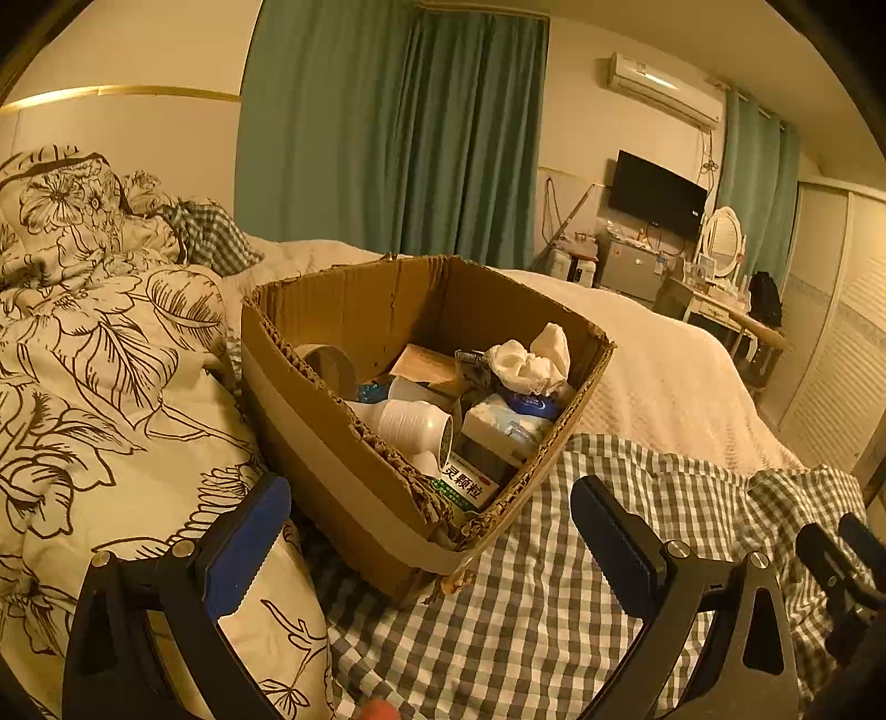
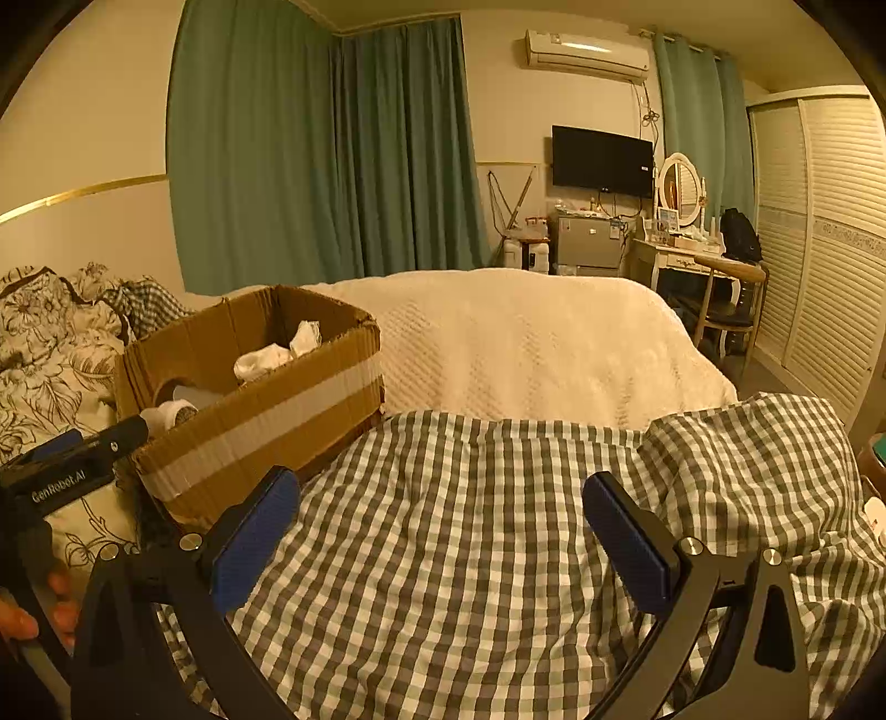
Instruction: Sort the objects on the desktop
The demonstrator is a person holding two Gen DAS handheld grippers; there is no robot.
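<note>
Warm, dim light filled a bedroom with green curtains [image 2: 321, 149], a wall-mounted television [image 2: 602, 160], an air conditioner [image 2: 587, 54] above it and a dressing table [image 2: 681, 252] at the far wall. Bedding formed the work surface: a cream blanket [image 2: 526, 338] lay ahead of both tools, a grey checked cloth [image 2: 470, 526] lay directly beneath them, and a floral quilt [image 1: 99, 387] lay to the left.

The left gripper [image 1: 429, 531] stood with its jaws spread wide and nothing between them. The cardboard box [image 1: 332, 459] sat just ahead of it and slightly left of centre, with its near corner reaching between the fingertips in that view. Inside the box were a white bottle [image 1: 407, 426] lying on its side, a roll of tape [image 1: 329, 368] against the left wall, crumpled tissue [image 1: 529, 357], a pack of wipes [image 1: 506, 423] and a medicine carton [image 1: 468, 487] in the near corner.

The right gripper [image 2: 440, 512] also stood fully spread and empty above the checked cloth. From this tool, the box lay ahead and well to the left, beyond the left finger. A hand [image 2: 33, 615] gripped the other tool at the lower left edge.
</note>
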